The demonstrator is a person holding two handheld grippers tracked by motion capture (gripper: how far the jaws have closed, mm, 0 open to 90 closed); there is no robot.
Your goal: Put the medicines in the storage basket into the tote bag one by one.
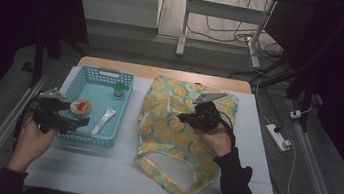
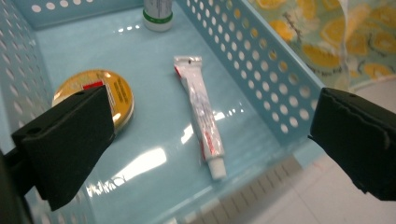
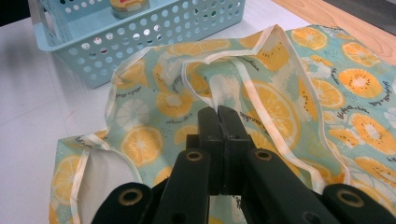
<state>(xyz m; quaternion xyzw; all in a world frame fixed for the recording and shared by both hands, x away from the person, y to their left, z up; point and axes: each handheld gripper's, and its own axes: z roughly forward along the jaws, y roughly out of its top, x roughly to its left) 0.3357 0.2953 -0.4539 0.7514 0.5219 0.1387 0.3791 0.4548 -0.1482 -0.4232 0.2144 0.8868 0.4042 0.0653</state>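
1. Left gripper [image 1: 73, 120] jaws: wide apart, holding nothing, hanging over the near end of the basket [image 2: 261, 70].
2. Right gripper [image 1: 188, 117] jaws: pressed together. In the right gripper view their tips sit on the fabric bag [image 3: 289, 107]; they look pinched on a fold, but I can't tell for sure.
3. Key relation: the tube [image 2: 201, 112] lies just ahead of and between the left jaws, flat on the basket floor. Its long axis runs away from the jaws, cap end nearest, crimped end far. Left hand is much nearer; the right is well apart, over the bag.
4. Likely next move: left jaws drop onto the tube, closing across its width.
5. Basket contents: tube in the middle, round gold tin [image 2: 100, 95] at the left jaw's side, small green-capped bottle [image 2: 158, 14] at the far end.
6. Bag: lies flat on the desk [image 1: 100, 168] right of the basket, mouth toward the person, nothing visible inside.
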